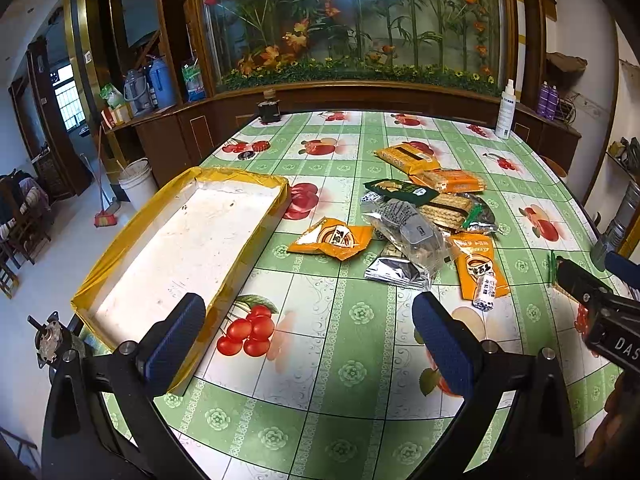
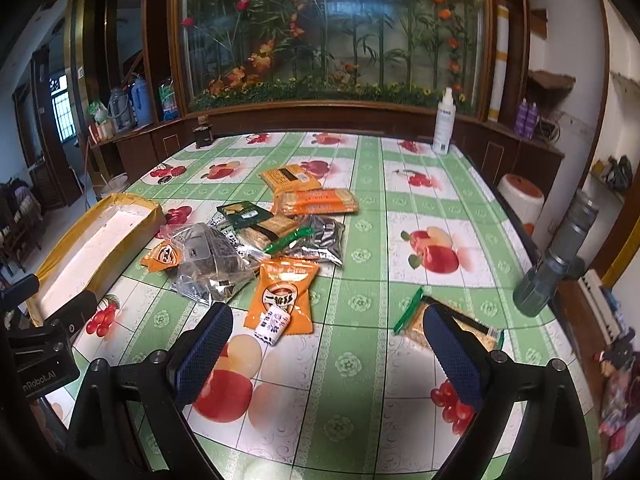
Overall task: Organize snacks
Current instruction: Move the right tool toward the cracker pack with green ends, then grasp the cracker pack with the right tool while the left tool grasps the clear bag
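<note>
A loose pile of snacks lies mid-table: orange packets (image 1: pixel 332 238) (image 2: pixel 282 296), clear and silver bags (image 1: pixel 408 232) (image 2: pixel 216 256), a dark green cracker pack (image 1: pixel 400 190) and orange biscuit packs (image 2: pixel 316 202). A small white roll (image 2: pixel 274 326) rests on the nearest orange packet. One cracker packet with a green strip (image 2: pixel 414 320) lies apart, just beyond my right gripper's right finger. A yellow-rimmed tray with a white floor (image 1: pixel 180 248) (image 2: pixel 92 240) sits on the left with nothing in it. My left gripper (image 1: pixel 310 340) is open beside the tray's near corner. My right gripper (image 2: pixel 328 352) is open over the tablecloth.
The table wears a green and white fruit-print cloth (image 1: pixel 360 360). A white spray bottle (image 2: pixel 444 120) and a small dark jar (image 1: pixel 269 110) stand at the far edge. A grey flask (image 2: pixel 560 256) stands off the right side. A white bucket (image 1: pixel 138 182) is on the floor at left.
</note>
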Action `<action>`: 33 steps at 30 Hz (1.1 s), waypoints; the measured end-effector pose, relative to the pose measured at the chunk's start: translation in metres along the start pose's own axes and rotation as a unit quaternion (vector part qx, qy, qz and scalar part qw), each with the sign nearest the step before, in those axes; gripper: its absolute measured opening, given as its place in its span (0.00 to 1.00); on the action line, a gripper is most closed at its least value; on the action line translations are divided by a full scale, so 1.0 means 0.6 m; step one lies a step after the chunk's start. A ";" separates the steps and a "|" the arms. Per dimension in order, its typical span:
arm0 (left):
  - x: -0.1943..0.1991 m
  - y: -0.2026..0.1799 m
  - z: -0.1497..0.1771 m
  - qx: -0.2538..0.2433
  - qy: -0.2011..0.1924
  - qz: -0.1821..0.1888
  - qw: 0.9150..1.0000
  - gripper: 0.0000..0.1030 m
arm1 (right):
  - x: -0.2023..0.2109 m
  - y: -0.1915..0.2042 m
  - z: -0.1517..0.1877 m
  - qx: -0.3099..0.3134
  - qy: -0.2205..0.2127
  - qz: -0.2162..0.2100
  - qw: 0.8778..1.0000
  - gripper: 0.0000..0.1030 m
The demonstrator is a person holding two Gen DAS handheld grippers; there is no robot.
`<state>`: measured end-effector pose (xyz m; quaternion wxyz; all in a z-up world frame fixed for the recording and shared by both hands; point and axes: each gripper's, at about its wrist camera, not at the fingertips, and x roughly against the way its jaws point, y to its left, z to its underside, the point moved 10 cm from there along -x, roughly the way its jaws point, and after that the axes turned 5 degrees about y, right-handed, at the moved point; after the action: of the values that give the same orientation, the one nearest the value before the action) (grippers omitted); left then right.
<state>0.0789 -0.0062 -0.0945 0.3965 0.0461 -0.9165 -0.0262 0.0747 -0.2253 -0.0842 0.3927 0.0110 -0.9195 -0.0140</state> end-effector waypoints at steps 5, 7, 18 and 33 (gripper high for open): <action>-0.015 0.005 0.007 0.010 0.016 0.004 1.000 1.00 | -0.017 -0.029 0.017 -0.056 0.025 -0.052 0.997 0.95; -0.023 0.008 0.010 0.015 0.023 0.006 1.000 1.00 | -0.023 -0.046 0.027 -0.086 0.036 -0.079 0.992 0.95; -0.080 -0.028 0.032 0.042 0.086 0.075 0.993 1.00 | -0.033 -0.185 0.061 -0.218 0.039 -0.141 0.965 0.95; -0.166 -0.126 -0.069 0.103 0.119 0.132 0.979 1.00 | -0.083 -0.206 0.058 -0.129 0.068 -0.082 0.986 0.95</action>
<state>0.1817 -0.0714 -0.1445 0.4959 -0.0323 -0.8585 0.1263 0.0852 -0.3469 -0.1487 0.4496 0.0362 -0.8774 -0.1635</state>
